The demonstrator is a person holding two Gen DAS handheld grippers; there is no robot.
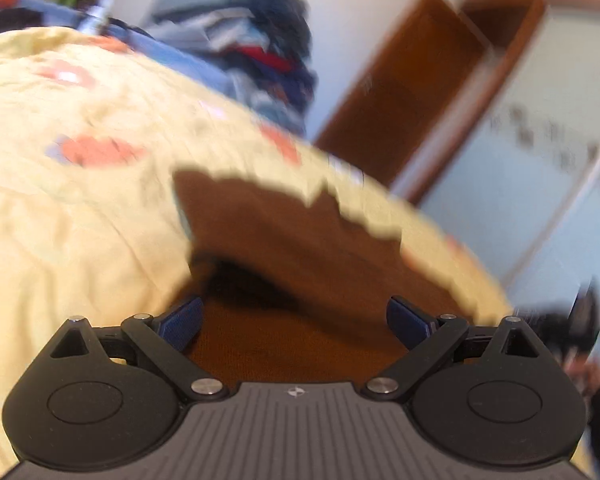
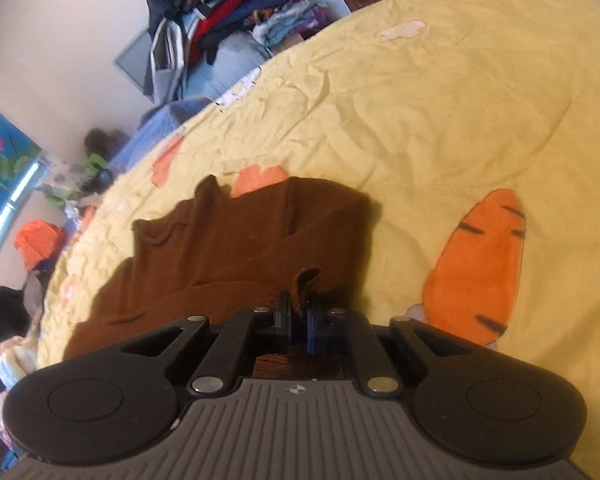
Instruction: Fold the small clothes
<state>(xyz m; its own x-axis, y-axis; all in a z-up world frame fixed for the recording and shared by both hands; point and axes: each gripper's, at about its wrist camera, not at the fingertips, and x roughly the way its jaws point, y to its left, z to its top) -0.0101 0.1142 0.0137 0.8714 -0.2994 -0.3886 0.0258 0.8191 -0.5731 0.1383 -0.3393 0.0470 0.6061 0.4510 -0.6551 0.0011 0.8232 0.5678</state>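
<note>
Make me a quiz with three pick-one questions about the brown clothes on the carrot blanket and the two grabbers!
1. Where does the brown garment lie?
A. on the yellow carrot blanket
B. on the pile of clothes
C. on the floor

2. What colour are the carrots?
A. green
B. orange
C. purple

3. What is the right gripper doing?
A. wide open
B. shut on the brown garment
C. holding a carrot

Answers: 1 A, the blanket surrounds it. 2 B, the print is orange. 3 B, its jaws pinch a brown fold, while the left gripper is open.
</note>
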